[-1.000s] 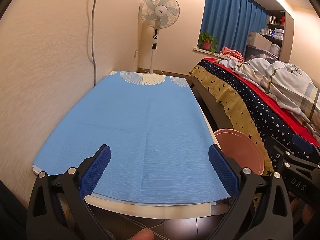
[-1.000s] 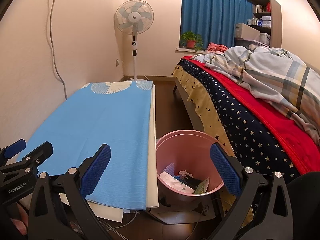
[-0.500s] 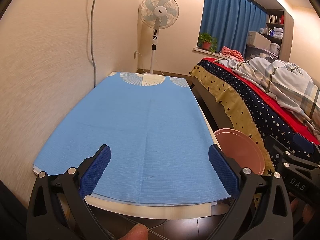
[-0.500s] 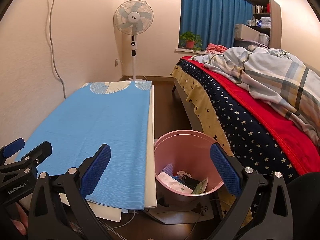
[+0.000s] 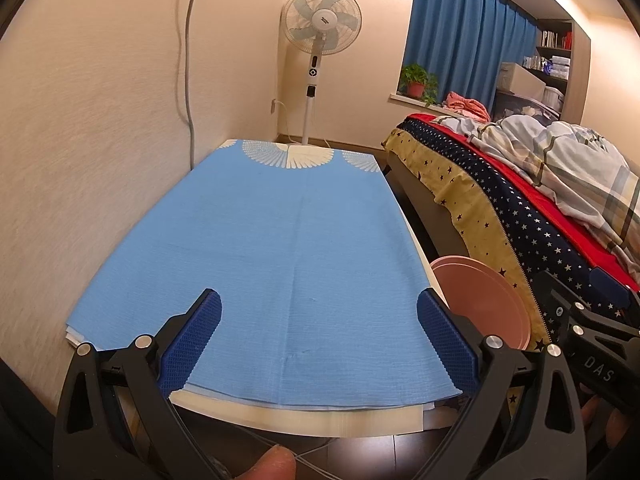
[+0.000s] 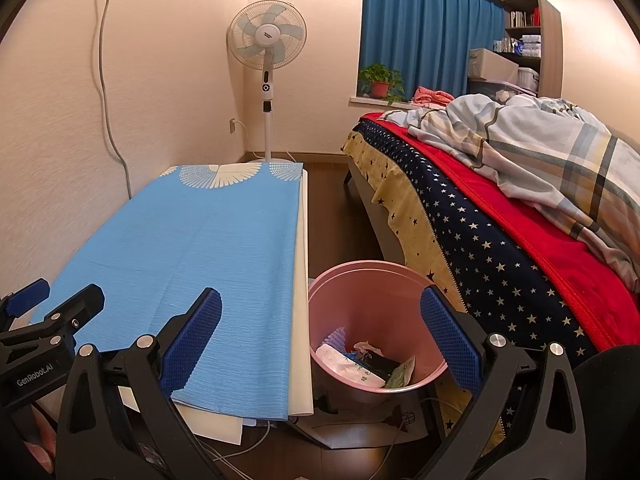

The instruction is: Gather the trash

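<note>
A pink bin stands on the floor between the low table and the bed, holding several pieces of trash: wrappers, paper and something dark. My right gripper is open above the bin's near left rim, nothing between its blue pads. My left gripper is open too, hovering over the near end of the blue cloth on the low table. The bin's rim shows at the right in the left wrist view. Each gripper appears at the edge of the other's view.
The cloth-covered table runs along the left wall. A bed with a starred cover and plaid blanket fills the right. A standing fan and a potted plant are at the far end. Cables lie on the dark floor.
Both views have shifted only slightly. Both grippers stay open and empty.
</note>
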{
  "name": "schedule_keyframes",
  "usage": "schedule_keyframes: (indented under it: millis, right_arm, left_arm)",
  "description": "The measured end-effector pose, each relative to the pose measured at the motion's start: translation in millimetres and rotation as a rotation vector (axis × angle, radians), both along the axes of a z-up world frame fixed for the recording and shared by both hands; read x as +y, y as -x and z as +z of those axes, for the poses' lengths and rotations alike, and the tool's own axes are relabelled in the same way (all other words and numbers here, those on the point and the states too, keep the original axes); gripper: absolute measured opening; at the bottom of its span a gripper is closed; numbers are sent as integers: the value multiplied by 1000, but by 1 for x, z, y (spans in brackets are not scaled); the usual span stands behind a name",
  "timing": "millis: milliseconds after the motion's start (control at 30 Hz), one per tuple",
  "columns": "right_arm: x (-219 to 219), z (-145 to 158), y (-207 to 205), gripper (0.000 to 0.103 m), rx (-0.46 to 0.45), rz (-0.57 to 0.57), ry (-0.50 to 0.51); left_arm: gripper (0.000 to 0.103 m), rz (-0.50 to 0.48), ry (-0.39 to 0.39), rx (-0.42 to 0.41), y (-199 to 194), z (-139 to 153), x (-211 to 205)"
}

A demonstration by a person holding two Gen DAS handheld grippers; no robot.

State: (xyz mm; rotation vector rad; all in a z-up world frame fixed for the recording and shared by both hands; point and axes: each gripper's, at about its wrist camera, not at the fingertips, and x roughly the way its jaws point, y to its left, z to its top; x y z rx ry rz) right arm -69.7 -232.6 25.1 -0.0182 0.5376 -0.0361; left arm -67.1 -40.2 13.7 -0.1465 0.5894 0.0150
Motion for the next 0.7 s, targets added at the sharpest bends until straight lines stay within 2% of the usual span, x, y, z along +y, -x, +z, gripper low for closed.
schedule_keyframes:
  millis: [700]
  right_arm:
    - [1,0,0,98,1,-1,1]
  left_arm:
    - [95,-25,-7,-16,1,-2,-3]
